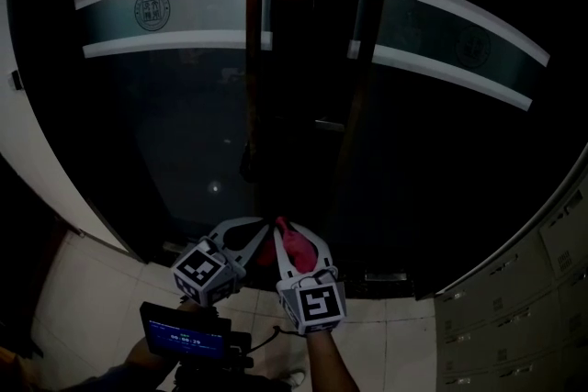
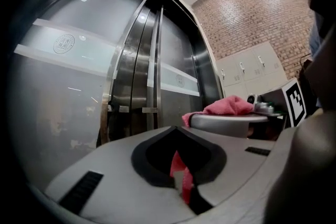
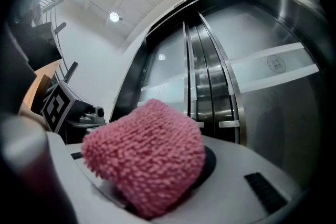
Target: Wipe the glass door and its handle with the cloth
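A dark double glass door (image 1: 165, 124) with frosted bands fills the head view, and its vertical steel handles (image 1: 266, 5) run by the centre seam. Both grippers are low in front of that seam, tips together. My right gripper (image 1: 287, 239) is shut on a bunched pink cloth (image 1: 296, 243), which bulges over its jaws in the right gripper view (image 3: 147, 165). My left gripper (image 1: 265, 234) is shut on a thin corner of the same cloth (image 2: 181, 176). The handles (image 2: 152, 76) stand ahead of both, clear of the jaws.
Grey lockers (image 1: 514, 308) line the right side of the door. A device with a lit screen (image 1: 184, 335) sits low in front of me above the pale tiled floor (image 1: 83, 289). A white wall edge (image 1: 28, 133) borders the door at the left.
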